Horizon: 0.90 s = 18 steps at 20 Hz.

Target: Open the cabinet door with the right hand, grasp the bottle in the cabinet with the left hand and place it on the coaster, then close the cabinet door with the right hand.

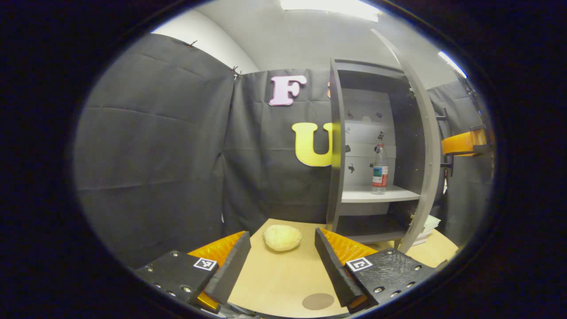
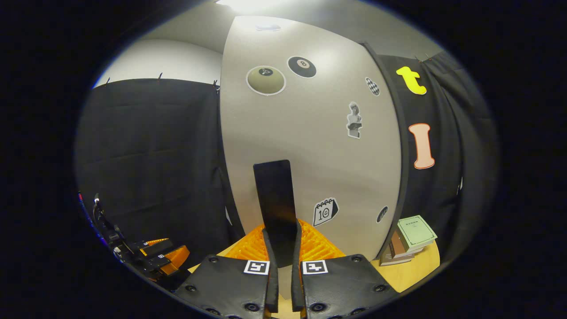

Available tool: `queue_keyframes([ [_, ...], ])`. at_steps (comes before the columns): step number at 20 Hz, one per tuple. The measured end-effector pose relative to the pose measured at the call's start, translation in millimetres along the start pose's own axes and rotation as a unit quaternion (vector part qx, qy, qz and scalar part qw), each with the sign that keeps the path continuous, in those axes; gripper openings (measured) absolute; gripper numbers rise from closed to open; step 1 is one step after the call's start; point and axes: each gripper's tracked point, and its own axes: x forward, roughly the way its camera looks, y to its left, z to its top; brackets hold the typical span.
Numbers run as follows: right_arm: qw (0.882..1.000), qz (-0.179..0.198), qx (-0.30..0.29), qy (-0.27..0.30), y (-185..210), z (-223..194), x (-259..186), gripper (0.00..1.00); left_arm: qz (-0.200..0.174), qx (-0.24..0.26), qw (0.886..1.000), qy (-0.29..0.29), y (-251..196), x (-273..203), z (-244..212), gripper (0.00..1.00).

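Note:
The grey cabinet [image 1: 336,146] stands open at the table's far right, its door [image 1: 426,146] swung out edge-on. A clear bottle [image 1: 379,170] with a red label stands upright on the middle shelf [image 1: 398,194]. A round brown coaster [image 1: 318,301] lies on the table, low between my left gripper's fingers. My left gripper [image 1: 281,234] is open above the table, well short of the cabinet. My right gripper [image 2: 282,243] is shut on the door's black vertical handle [image 2: 273,195], facing the stickered door front [image 2: 310,133]; it also shows beyond the door [image 1: 463,142].
A pale yellow rounded lump [image 1: 282,237] rests on the wooden table [image 1: 274,279] ahead of the left gripper. A stack of books [image 2: 412,237] lies on the table by the door's lower right. The left gripper [image 2: 155,257] appears at far lower left.

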Motion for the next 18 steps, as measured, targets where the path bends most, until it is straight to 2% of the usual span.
queue_keyframes([
  [3,1.0,-0.021,0.008,-0.001,-8.4,-1.2,-10.7,0.13,-0.027,-0.012,1.0,0.007,-24.4,17.8,-4.9,0.87],
  [4,1.0,-0.028,0.013,0.0,-11.9,-1.0,-14.0,0.13,-0.035,-0.01,0.999,0.005,-28.1,20.3,-3.0,0.9],
  [9,0.997,-0.077,0.012,-0.006,-30.3,-0.1,-26.5,0.13,-0.073,0.003,0.997,0.01,-62.5,42.7,-6.3,0.87],
  [13,0.992,-0.123,0.006,-0.014,-52.2,2.4,-35.0,0.12,-0.102,-0.013,0.994,0.021,-91.9,53.8,-12.3,0.87],
  [14,0.991,-0.133,0.006,-0.017,-56.5,3.0,-37.0,0.16,-0.109,-0.013,0.994,0.02,-97.5,55.1,-11.3,0.9],
  [15,0.989,-0.144,0.004,-0.02,-61.8,3.3,-38.6,0.07,-0.114,-0.011,0.993,0.019,-103.0,56.3,-11.4,0.9],
  [16,0.988,-0.156,0.005,-0.021,-66.2,2.9,-40.7,0.11,-0.119,-0.008,0.993,0.019,-106.2,57.3,-11.9,0.9],
  [18,0.982,-0.189,0.003,-0.023,-77.4,2.1,-47.0,0.11,-0.126,0.0,0.992,0.021,-113.1,61.3,-13.7,0.9],
])
